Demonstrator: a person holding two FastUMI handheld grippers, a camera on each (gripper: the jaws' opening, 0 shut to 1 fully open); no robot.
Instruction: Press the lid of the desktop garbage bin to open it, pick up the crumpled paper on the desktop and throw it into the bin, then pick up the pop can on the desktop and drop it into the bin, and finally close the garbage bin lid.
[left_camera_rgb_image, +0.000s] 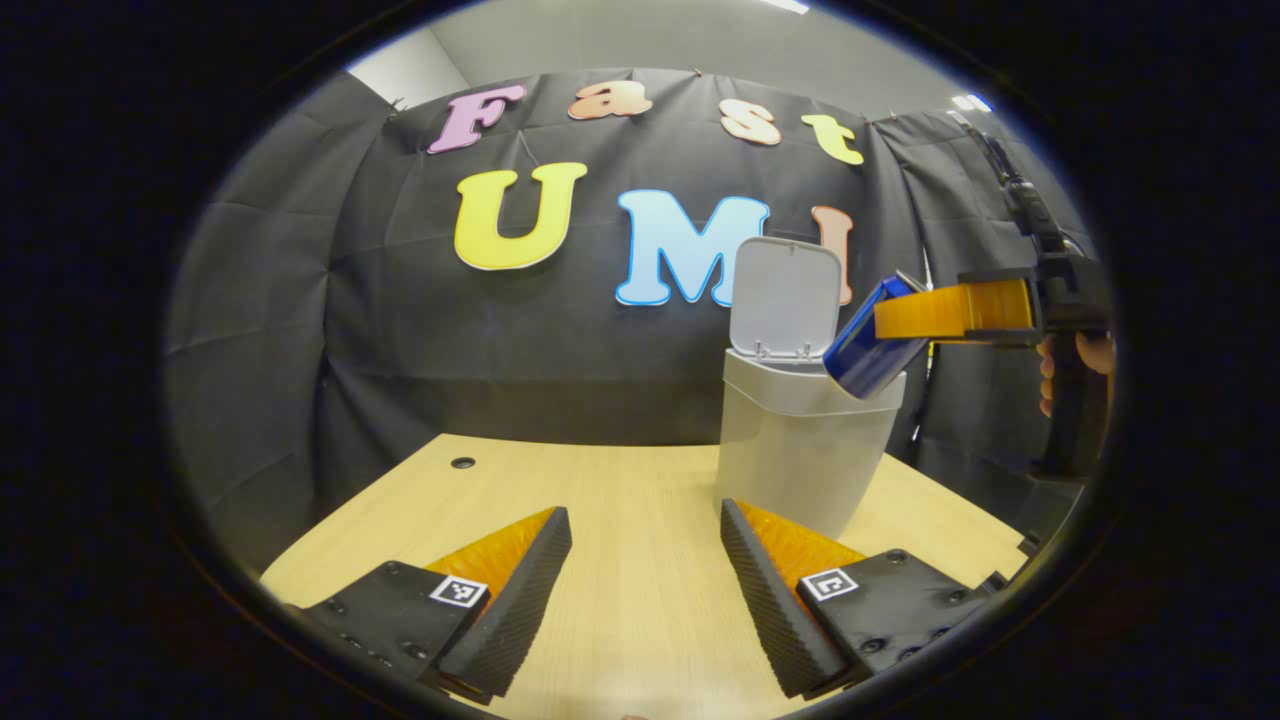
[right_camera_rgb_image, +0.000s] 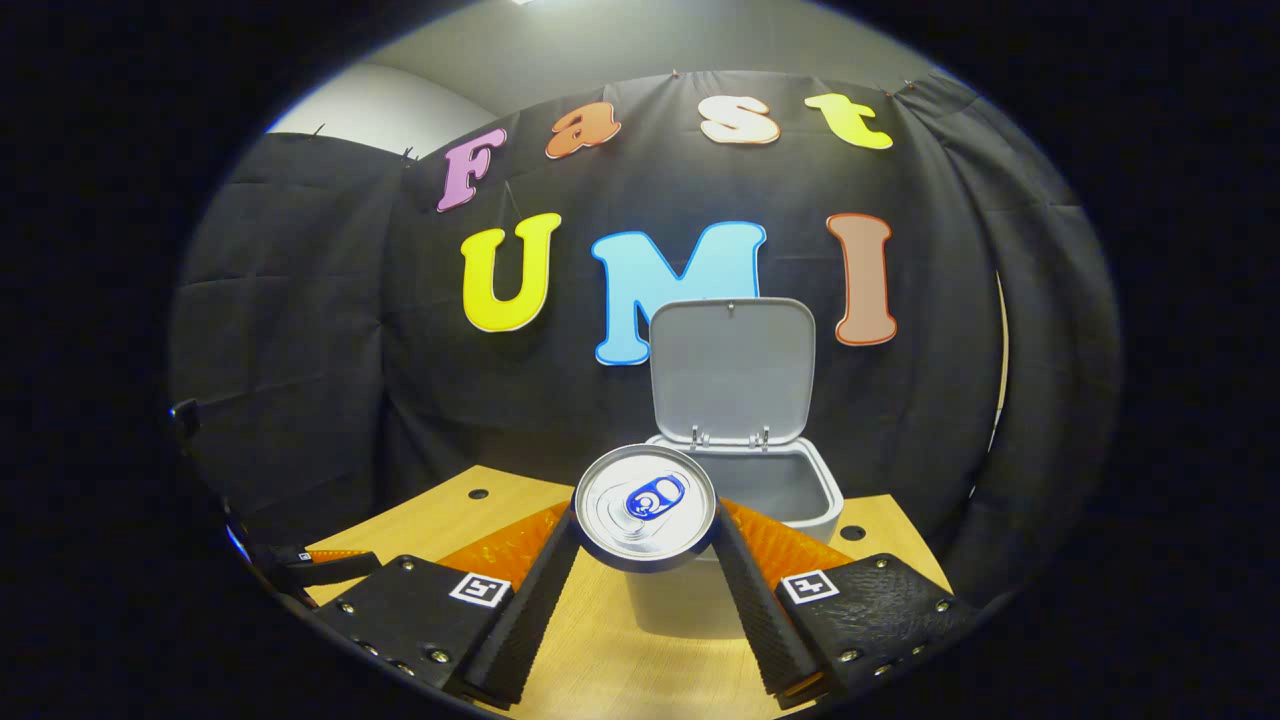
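Garbage bin (left_camera_rgb_image: 800, 450) stands on the wooden desktop (left_camera_rgb_image: 620, 500), at about 2 o'clock from the left gripper (left_camera_rgb_image: 645, 590) in the left gripper view. Its lid (left_camera_rgb_image: 785, 297) is raised upright on the hinge at the back, so the mouth is open. In the right gripper view the bin (right_camera_rgb_image: 790, 485) is seen from higher, and the part of its inside that shows looks grey; I cannot tell if something lies at the bottom, because the pop can (right_camera_rgb_image: 645, 507) covers the front part of the opening.

The right gripper (right_camera_rgb_image: 645, 565) pinches the pop can, one finger on each side of its body. The can's silver top with the pull tab faces the camera. The left gripper view shows what this view cannot: the can (left_camera_rgb_image: 865, 350) is blue, tilted, and held over the right edge of the bin's mouth, with its lower end just at the rim. There the right gripper (left_camera_rgb_image: 905, 318) comes in from 3 o'clock, and a hand (left_camera_rgb_image: 1085, 365) holds it.

The left gripper's fingers are spread wide apart above the desktop, with nothing between them.
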